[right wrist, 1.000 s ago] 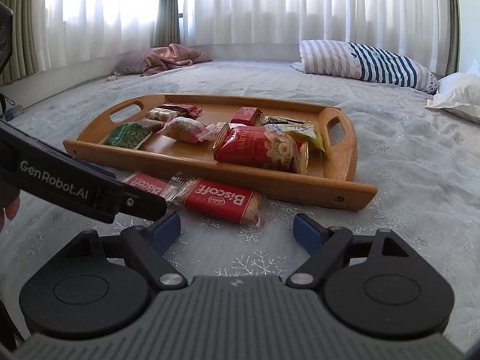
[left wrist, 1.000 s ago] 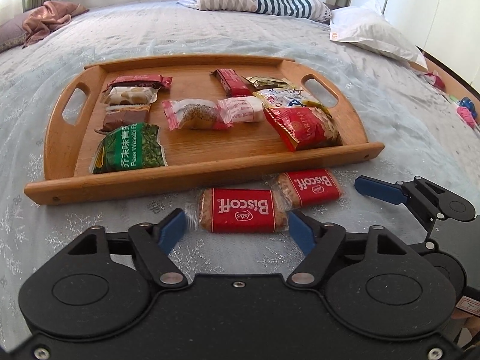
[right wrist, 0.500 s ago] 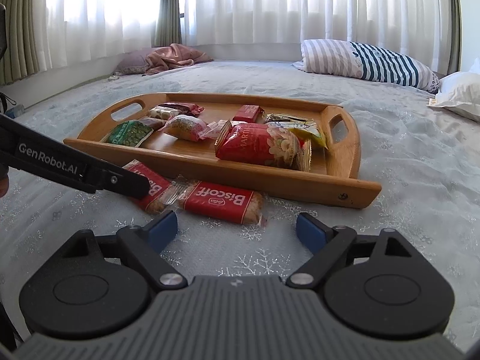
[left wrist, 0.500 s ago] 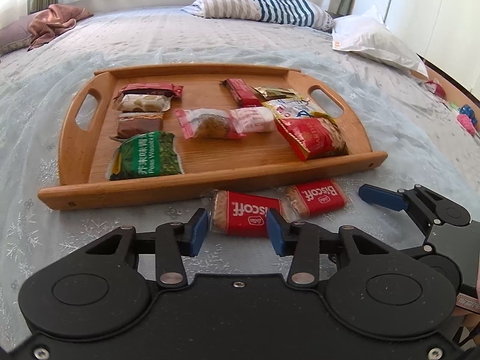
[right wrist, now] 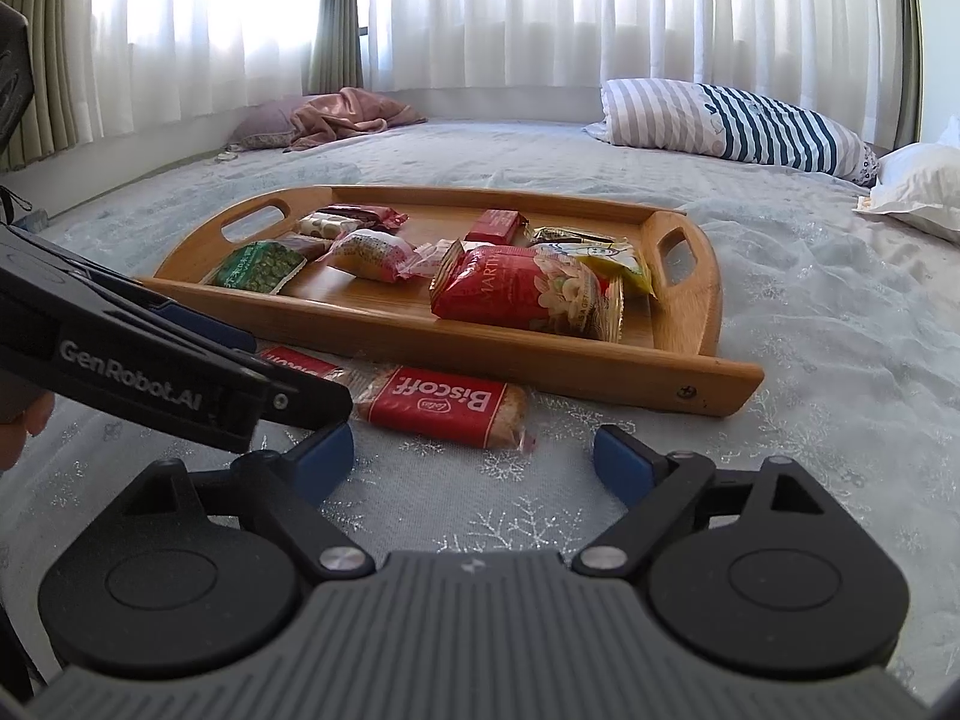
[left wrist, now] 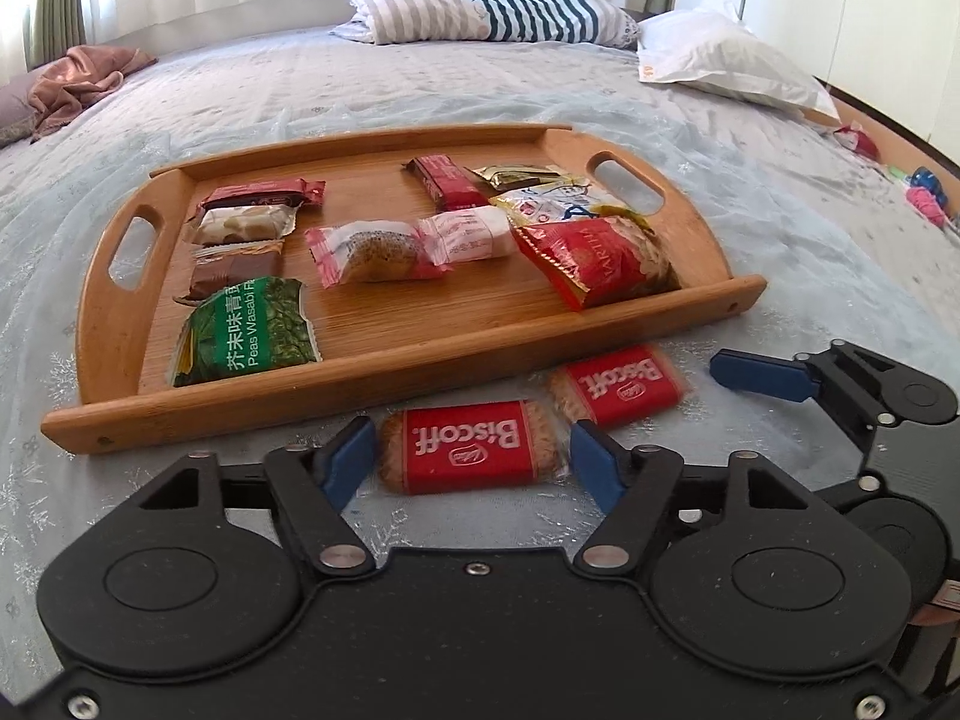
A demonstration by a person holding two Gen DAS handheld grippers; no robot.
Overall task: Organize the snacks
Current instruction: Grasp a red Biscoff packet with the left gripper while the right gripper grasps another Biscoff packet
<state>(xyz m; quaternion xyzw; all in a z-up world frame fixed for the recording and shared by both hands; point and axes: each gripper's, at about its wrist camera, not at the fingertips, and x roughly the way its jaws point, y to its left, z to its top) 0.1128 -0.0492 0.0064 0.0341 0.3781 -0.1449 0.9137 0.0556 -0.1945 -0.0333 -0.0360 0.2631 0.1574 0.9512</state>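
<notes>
Behind the left gripper [right wrist: 240, 354], one Biscoff packet [right wrist: 294, 361] is half hidden.

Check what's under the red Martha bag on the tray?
The red bag lies on the wooden tray, its far end overlapping a yellow-white packet behind it. That packet's near part is covered, and whether anything else lies under the bag cannot be seen.

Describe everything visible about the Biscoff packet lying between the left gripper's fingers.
The Biscoff packet is a clear wrapper with a red label and white lettering, brown biscuit showing at both ends. It lies flat on the bedspread, just outside the wooden tray. The open left gripper brackets it; contact is unclear.
</notes>
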